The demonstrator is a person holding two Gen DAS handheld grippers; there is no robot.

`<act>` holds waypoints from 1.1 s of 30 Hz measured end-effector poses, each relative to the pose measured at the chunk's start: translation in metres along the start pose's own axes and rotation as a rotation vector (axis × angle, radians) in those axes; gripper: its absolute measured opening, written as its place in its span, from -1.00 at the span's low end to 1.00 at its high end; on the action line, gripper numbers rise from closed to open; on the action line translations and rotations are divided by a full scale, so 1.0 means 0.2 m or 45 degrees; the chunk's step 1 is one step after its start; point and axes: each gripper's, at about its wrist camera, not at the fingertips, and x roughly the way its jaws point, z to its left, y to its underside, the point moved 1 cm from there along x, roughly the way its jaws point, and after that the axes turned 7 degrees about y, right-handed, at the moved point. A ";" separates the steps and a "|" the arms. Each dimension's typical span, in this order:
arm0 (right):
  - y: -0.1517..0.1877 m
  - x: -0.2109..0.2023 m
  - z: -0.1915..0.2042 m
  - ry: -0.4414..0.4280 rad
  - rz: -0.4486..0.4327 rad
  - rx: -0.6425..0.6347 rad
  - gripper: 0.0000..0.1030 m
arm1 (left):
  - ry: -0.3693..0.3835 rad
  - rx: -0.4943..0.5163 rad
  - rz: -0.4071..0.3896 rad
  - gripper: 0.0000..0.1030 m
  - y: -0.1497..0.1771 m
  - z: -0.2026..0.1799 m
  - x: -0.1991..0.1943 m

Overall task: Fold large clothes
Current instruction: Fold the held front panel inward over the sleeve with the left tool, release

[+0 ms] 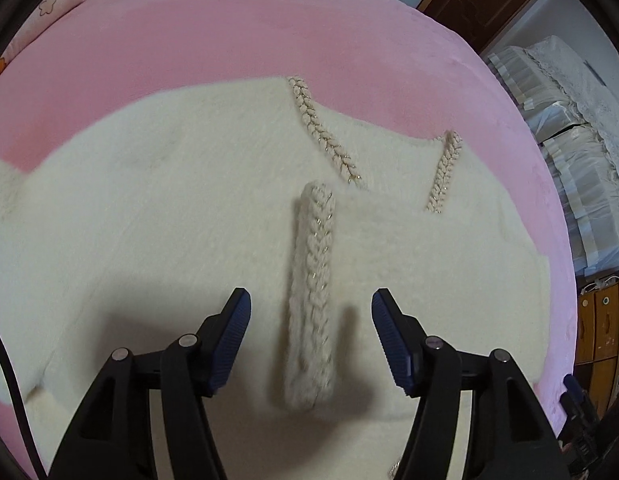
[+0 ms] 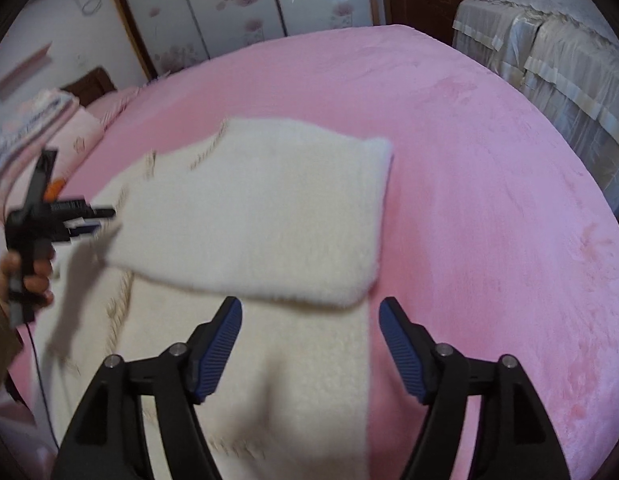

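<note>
Two claws in play here, both w/ jaws spread apart and nothing pinched. The left claw [image 1: 311, 340] hangs over a cream fluffy sweater [image 1: 149, 220] laid out on a pink bed [image 1: 229, 32]. A braided trim strip [image 1: 311, 300] sits right in the gap between its blue pads [image 1: 229, 344], but the pads aren't touching it, so it's loose. That strip looks blurred, can't tell if it's resting on the knit or not. Two more bits of braided trim [image 1: 321, 136] run along the neckline further up.

The right claw [image 2: 309, 344] is also wide, pads on either side of the sweater's right edge, w/ one pad over the knit and the other over bare pink cover. In that view a folded-over flap [image 2: 269, 208] of the sweater lies across the body, blurry. The other claw shows at far left, gripped by a hand [image 2: 33, 276]. Wardrobe doors [image 2: 229, 4] w/ flower print behind the bed.
</note>
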 end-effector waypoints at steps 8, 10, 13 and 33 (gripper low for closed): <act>-0.39 0.40 -0.17 0.090 0.045 0.189 0.42 | -0.038 0.034 0.001 0.01 -0.12 -0.08 0.16; -0.44 0.51 -0.20 0.108 0.075 0.225 0.42 | -0.083 0.046 0.001 -0.36 -0.14 -0.09 0.17; -0.46 0.66 -0.24 0.128 0.142 0.285 0.27 | -0.080 0.058 -0.008 -0.76 -0.15 -0.10 0.15; -0.52 0.45 -0.19 0.188 0.000 0.090 -0.05 | -0.200 0.042 -0.171 -0.51 0.04 0.00 -0.11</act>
